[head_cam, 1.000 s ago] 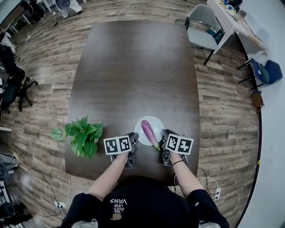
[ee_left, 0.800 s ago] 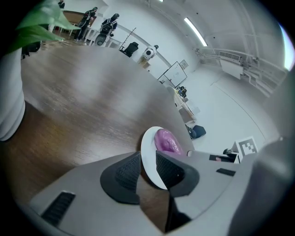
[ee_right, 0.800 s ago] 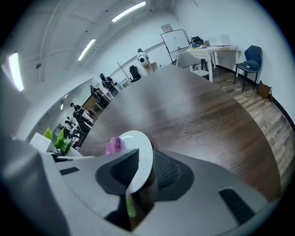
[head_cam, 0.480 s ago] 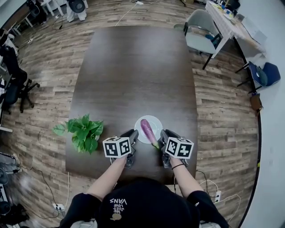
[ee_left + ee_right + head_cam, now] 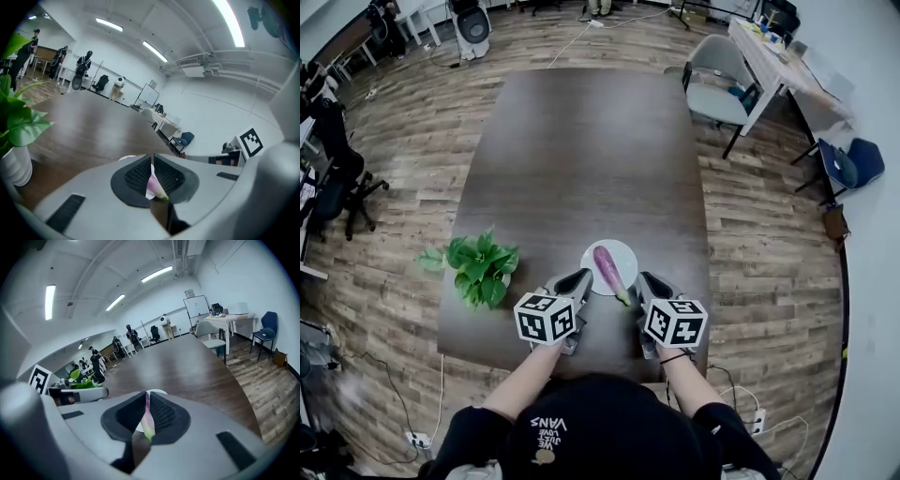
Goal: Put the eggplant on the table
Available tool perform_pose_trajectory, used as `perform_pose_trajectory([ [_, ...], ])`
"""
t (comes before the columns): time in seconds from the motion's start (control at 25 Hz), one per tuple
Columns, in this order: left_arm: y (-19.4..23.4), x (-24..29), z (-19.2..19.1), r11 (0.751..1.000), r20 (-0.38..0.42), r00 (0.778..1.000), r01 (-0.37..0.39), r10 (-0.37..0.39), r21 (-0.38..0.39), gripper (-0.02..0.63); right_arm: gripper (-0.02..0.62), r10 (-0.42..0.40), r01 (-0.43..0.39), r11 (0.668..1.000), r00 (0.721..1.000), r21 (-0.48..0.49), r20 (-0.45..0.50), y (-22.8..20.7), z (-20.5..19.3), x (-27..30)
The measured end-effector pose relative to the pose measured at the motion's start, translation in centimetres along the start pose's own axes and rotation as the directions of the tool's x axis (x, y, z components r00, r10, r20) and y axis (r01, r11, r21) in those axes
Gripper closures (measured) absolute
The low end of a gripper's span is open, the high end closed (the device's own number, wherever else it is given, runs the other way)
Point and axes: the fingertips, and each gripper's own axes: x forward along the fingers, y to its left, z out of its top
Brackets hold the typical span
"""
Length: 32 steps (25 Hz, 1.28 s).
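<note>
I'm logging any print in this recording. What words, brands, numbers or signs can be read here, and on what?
"VANS": on the person's black top, upside down in the head view; the smaller lines beside it are too blurred to read.
Whiteboard: too small to read.
Cubes on the left gripper and right gripper: square patterns only, no letters.

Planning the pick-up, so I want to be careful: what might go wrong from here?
Both the left gripper and right gripper have jaws together; reaching in like that may just push the eggplant or slide its plate. The plant stands near the left gripper and might get knocked.
</note>
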Motion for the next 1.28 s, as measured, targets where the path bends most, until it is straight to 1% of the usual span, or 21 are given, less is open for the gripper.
perform_pose_trajectory([
  [0.16, -1.7, -1.6, 0.8, 0.998, 0.050, 0.999, 0.013, -0.016, 0.064, 0.583, 0.561, 0.029, -0.026, 0.998, 0.998, -0.049, 0.056, 1.4, 0.9, -2.1],
  [0.28, -2.7, -2.4, 1.1, 0.994, 0.074, 0.997, 0.008, -0.016, 0.109, 0.590, 0.566, 0.034, -0.024, 0.994, 0.995, -0.107, 0.092, 2.1, 1.4, -3.4],
  [0.4, -3.8, -3.3, 1.4, 0.993, 0.112, 0.993, 0.020, -0.033, 0.115, 0.591, 0.566, 0.044, -0.024, 0.987, 0.991, -0.161, 0.126, 2.8, 1.5, -4.7],
  [0.52, -4.9, -4.5, 2.0, 0.993, 0.163, 0.985, 0.040, -0.058, 0.115, 0.591, 0.568, 0.075, -0.042, 0.981, 0.982, -0.188, 0.174, 3.7, 1.8, -6.0],
  [0.6, -5.4, -5.2, 2.3, 0.991, 0.182, 0.981, 0.037, -0.060, 0.128, 0.591, 0.567, 0.093, -0.053, 0.978, 0.976, -0.202, 0.195, 4.3, 2.1, -6.7],
  [0.76, -6.3, -6.3, 2.5, 0.985, 0.207, 0.977, 0.024, -0.059, 0.170, 0.591, 0.567, 0.133, -0.086, 0.975, 0.966, -0.205, 0.224, 5.2, 2.4, -7.9],
  [0.92, -7.3, -7.5, 3.0, 0.980, 0.235, 0.970, 0.013, -0.061, 0.201, 0.591, 0.566, 0.156, -0.096, 0.965, 0.959, -0.245, 0.237, 6.0, 2.5, -8.9],
  [1.16, -8.8, -8.7, 3.1, 0.969, 0.269, 0.961, 0.000, -0.069, 0.248, 0.591, 0.568, 0.145, -0.072, 0.958, 0.957, -0.278, 0.253, 6.1, 2.4, -9.5],
  [1.28, -9.2, -9.0, 2.9, 0.966, 0.274, 0.959, -0.005, -0.068, 0.258, 0.591, 0.575, 0.142, -0.066, 0.956, 0.956, -0.286, 0.256, 6.0, 2.4, -9.8],
])
